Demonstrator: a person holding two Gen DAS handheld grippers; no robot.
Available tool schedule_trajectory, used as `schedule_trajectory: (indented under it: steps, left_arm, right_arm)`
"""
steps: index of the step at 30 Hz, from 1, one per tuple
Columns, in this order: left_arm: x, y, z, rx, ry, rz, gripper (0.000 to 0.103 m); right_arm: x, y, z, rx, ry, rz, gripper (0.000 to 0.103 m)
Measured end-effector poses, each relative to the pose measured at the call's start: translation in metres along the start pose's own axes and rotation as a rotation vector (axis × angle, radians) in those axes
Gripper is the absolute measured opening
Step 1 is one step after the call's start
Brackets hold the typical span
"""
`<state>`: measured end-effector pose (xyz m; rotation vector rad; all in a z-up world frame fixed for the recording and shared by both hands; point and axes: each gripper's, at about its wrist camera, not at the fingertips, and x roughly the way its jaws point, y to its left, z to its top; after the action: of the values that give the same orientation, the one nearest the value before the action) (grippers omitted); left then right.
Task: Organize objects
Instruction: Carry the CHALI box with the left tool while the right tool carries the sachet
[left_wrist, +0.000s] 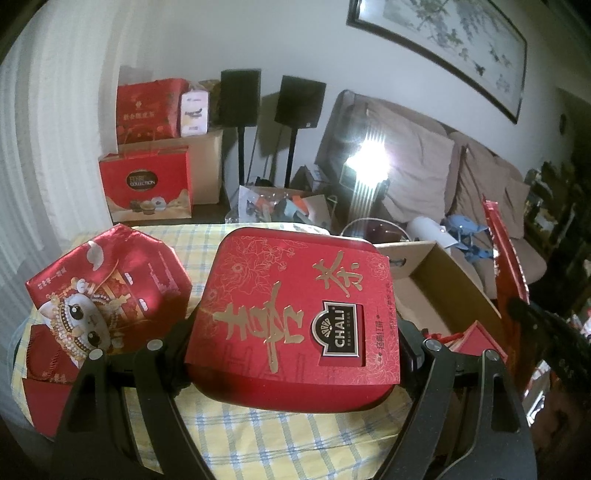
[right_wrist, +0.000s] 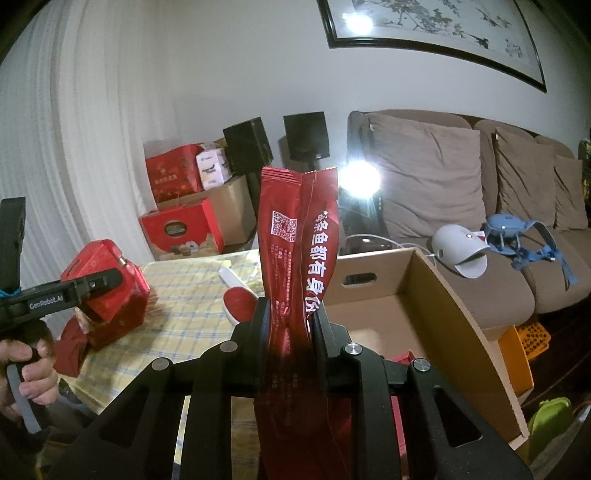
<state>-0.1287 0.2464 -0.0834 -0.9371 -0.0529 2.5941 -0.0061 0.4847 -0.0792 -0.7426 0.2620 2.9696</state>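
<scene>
My left gripper (left_wrist: 295, 338) is shut wide on a flat red CHALI tea box (left_wrist: 295, 306) with gold lettering, one finger on each side of it, above the yellow checked tablecloth (left_wrist: 258, 424). To its left lies a red octagonal gift package (left_wrist: 103, 291) with a cartoon figure. My right gripper (right_wrist: 290, 317) is shut on a tall red foil packet (right_wrist: 295, 236) that stands upright between its fingers. It hangs by the near left corner of an open cardboard box (right_wrist: 424, 295). The same box (left_wrist: 436, 280) and the packet (left_wrist: 504, 254) show at the right of the left wrist view.
A person's hand (right_wrist: 26, 369) grips the left tool's handle. A red and white brush-like item (right_wrist: 240, 295) lies on the cloth. Red items (right_wrist: 402, 358) sit in the cardboard box. Red gift bags (left_wrist: 147, 184), speakers on stands (left_wrist: 299, 103) and a brown sofa (right_wrist: 461, 221) stand behind.
</scene>
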Motion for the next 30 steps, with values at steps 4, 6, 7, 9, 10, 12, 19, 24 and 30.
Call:
schedule_trajectory:
  steps: [4,6,7,9,10,12,19,24,30]
  left_arm:
    - [0.0,-0.007,0.001,0.012,-0.008,-0.005,0.081]
    - [0.0,-0.01,0.001,0.019,-0.009,-0.012,0.081]
    - [0.0,-0.011,0.001,0.022,-0.009,-0.012,0.081]
    - [0.0,-0.014,0.001,0.027,-0.01,-0.013,0.081]
    - [0.0,-0.014,0.001,0.027,-0.01,-0.015,0.081]
    - [0.0,-0.015,0.001,0.028,-0.008,-0.016,0.081]
    - [0.001,-0.018,0.003,0.032,-0.005,-0.022,0.081]
    - [0.001,-0.022,0.003,0.037,-0.001,-0.028,0.081]
    - [0.001,-0.025,0.004,0.041,-0.004,-0.033,0.081]
  right_arm:
    - [0.0,-0.001,0.0,-0.003,0.0,-0.005,0.021]
    - [0.0,-0.002,0.0,-0.002,0.0,-0.008,0.021]
    - [0.0,-0.003,0.001,-0.001,0.0,-0.011,0.021]
    - [-0.001,-0.004,0.001,0.0,-0.001,-0.016,0.021]
    - [-0.002,-0.005,0.001,0.0,-0.003,-0.019,0.021]
    - [-0.003,-0.007,0.002,0.002,-0.006,-0.022,0.021]
    - [-0.006,-0.013,0.003,0.012,-0.009,-0.031,0.021]
    - [-0.007,-0.016,0.004,0.015,-0.01,-0.039,0.021]
    - [-0.01,-0.022,0.004,0.022,-0.015,-0.055,0.021]
